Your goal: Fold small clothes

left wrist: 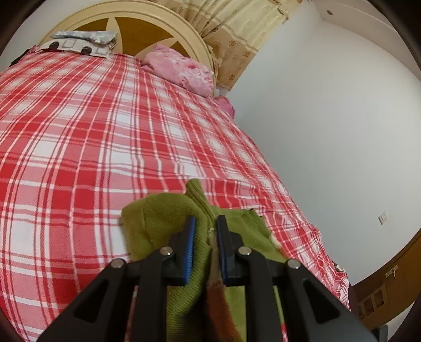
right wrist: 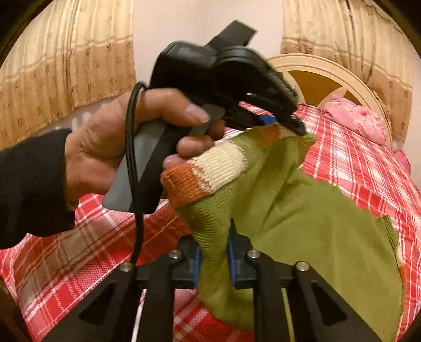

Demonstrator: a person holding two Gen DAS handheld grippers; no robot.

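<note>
The plaid bed [left wrist: 92,136] has much free room in the middle and toward its left edge; a gripper can pass there w/o touching anything. At the head edge two things block: a pink pillow [left wrist: 181,69] at the right corner, a folded grey-patterned cloth [left wrist: 81,43] at the left corner. Near the foot edge the green sweater [right wrist: 302,210] hangs between the left gripper [right wrist: 286,123] and right gripper [right wrist: 213,259], so the way between them is closed. The wall [left wrist: 329,118] stands just beside the bed's right edge.

Sweater [right wrist: 302,210] above bedspread [left wrist: 105,131], pillow [left wrist: 181,68] at headboard [left wrist: 147,15], curtains [right wrist: 65,65] behind.
</note>
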